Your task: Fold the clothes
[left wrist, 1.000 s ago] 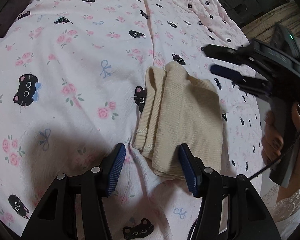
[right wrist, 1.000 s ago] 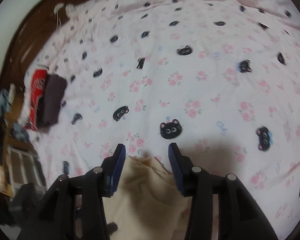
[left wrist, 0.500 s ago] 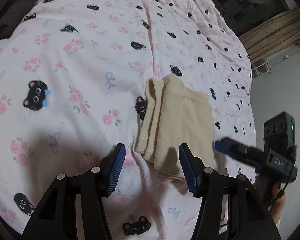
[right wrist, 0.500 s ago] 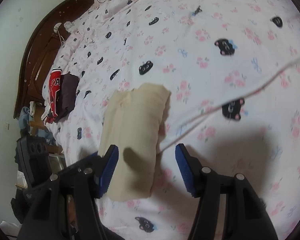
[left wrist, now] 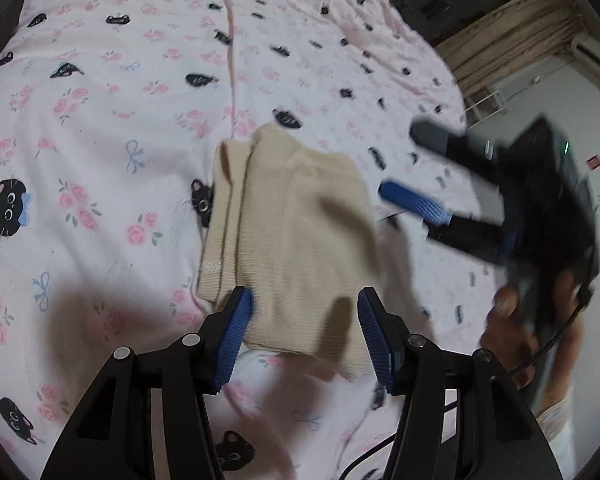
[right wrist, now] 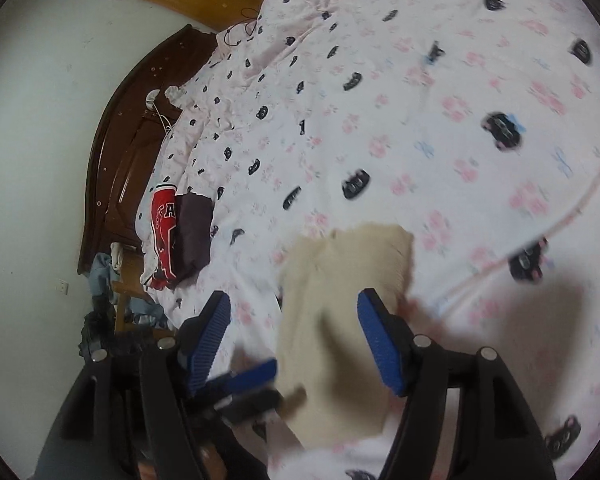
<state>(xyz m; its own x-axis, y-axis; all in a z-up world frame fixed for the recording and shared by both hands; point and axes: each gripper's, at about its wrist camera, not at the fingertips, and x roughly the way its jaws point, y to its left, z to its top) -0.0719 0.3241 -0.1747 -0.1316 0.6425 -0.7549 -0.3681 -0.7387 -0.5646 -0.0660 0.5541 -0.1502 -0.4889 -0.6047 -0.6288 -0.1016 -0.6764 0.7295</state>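
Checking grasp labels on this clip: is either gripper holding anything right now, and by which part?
Nothing is held. The folded beige garment lies free on the bedsheet. The left gripper is open over its near edge; the right gripper is opening, pads clear of the cloth.

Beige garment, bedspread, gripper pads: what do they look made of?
Beige garment: soft matte knit, probably cotton or wool blend; fine ribbing and a stitched hem show.
Bedspread: thin woven printed fabric, likely cotton; matte, creases easily.
Left gripper pads: blue ridged rubber or plastic, cannot tell which; black fingers look like moulded plastic.
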